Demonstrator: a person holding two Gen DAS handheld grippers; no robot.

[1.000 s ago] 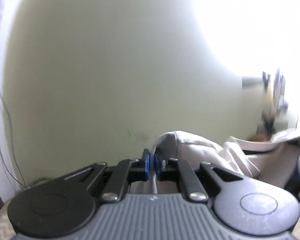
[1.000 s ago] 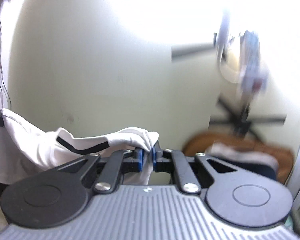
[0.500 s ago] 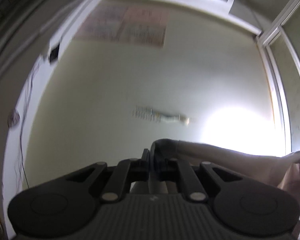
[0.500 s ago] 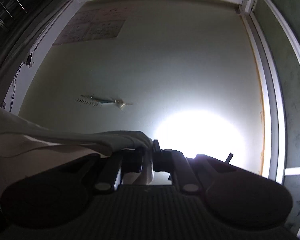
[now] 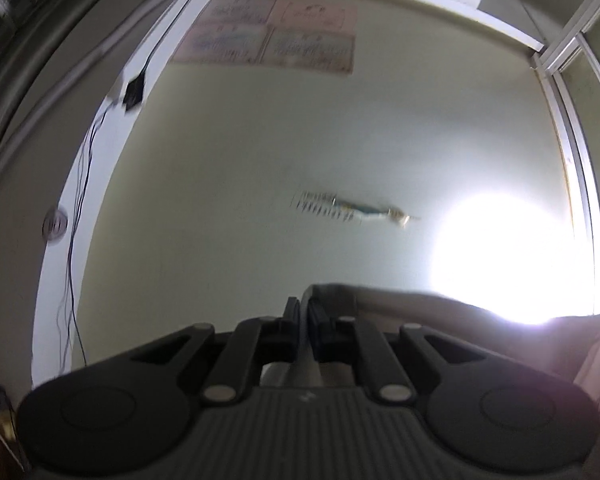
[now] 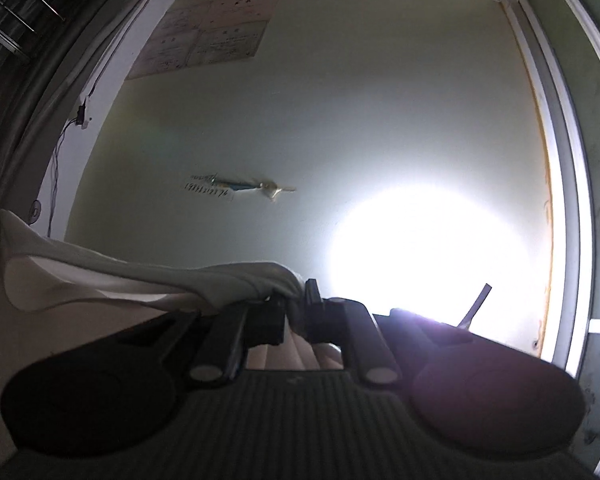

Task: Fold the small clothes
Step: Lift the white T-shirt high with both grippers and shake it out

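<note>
A small white garment hangs stretched between my two grippers, held up in the air. My left gripper (image 5: 303, 312) is shut on one edge of the garment (image 5: 440, 308), which runs off to the right. My right gripper (image 6: 298, 300) is shut on the other edge of the garment (image 6: 140, 280), which runs off to the left. Both cameras tilt up at the wall and ceiling, so the lower part of the garment and any surface below are hidden.
A pale green wall (image 5: 320, 160) fills both views, with posters (image 5: 268, 36) near the top, a small wall sign (image 6: 212, 190), hanging cables (image 5: 76, 220) at the left and a bright glare patch (image 6: 432, 256). A white door frame (image 6: 564, 200) runs down the right.
Both grippers have swung upward with the garment: the views went from the lower wall and a chair to the upper wall and ceiling. The garment is now pulled straighter between them.
</note>
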